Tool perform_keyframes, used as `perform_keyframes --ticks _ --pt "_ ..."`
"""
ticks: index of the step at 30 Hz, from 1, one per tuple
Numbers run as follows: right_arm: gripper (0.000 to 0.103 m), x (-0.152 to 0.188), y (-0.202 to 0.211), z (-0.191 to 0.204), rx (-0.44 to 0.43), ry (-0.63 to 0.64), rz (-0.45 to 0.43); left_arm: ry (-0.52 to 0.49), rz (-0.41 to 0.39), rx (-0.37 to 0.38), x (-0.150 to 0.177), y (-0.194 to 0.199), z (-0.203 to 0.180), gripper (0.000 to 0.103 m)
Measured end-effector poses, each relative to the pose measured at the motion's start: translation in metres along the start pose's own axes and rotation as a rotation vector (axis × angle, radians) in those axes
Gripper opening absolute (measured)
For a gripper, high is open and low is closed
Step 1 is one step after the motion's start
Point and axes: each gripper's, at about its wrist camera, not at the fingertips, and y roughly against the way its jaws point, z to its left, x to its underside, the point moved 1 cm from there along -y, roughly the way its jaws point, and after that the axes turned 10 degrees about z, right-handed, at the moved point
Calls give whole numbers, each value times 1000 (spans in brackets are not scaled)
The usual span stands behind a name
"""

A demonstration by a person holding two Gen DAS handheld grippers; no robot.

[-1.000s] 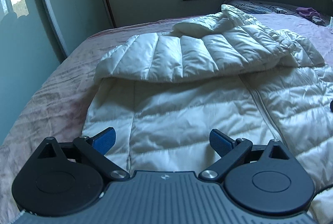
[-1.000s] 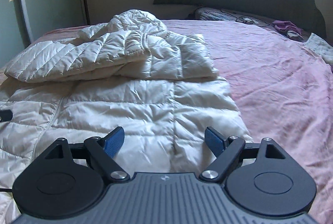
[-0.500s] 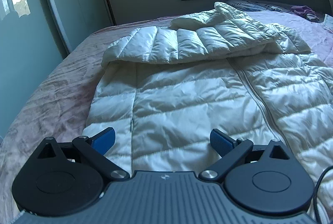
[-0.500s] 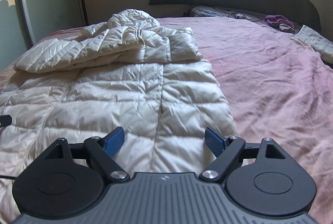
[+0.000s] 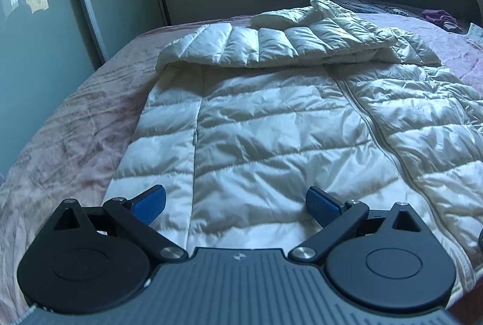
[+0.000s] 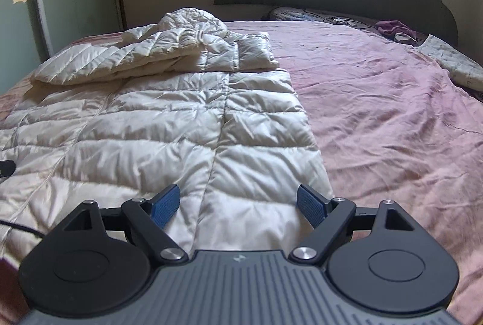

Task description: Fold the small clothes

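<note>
While the pink bedspread (image 6: 392, 119) fills the bed under it all, the cream quilted puffer jacket (image 5: 271, 137) lies flat, front up and zipped, its sleeves and hood folded across the chest at the far end. Both grippers have drawn back toward the near hem, so more of the body shows than a moment ago, which I read as lining up for the bottom-up fold. Left gripper (image 5: 235, 202) and right gripper (image 6: 238, 201) hover with fingers spread wide, pinching nothing; no containers in sight.
</note>
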Motion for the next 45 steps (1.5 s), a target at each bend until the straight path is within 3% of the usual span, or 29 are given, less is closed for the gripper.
perform_keyframes --ticks 3,6,11,20,40,45 --pt "85 5 4 8 -30 8 -3 15 -2 1 8 -2 0 103" --pt "100 10 -1 18 -39 38 3 49 -14 12 16 -6 2 103" --pt "103 20 -14 26 -4 59 -2 71 -64 15 27 -5 3 103" --pt "103 29 -19 26 2 57 -61 60 -102 -8 33 -6 -2 103" --pt "103 29 -20 25 2 51 -58 82 -91 21 34 -5 3 103" --pt "103 25 -17 21 -25 59 -23 17 -82 41 35 14 13 103"
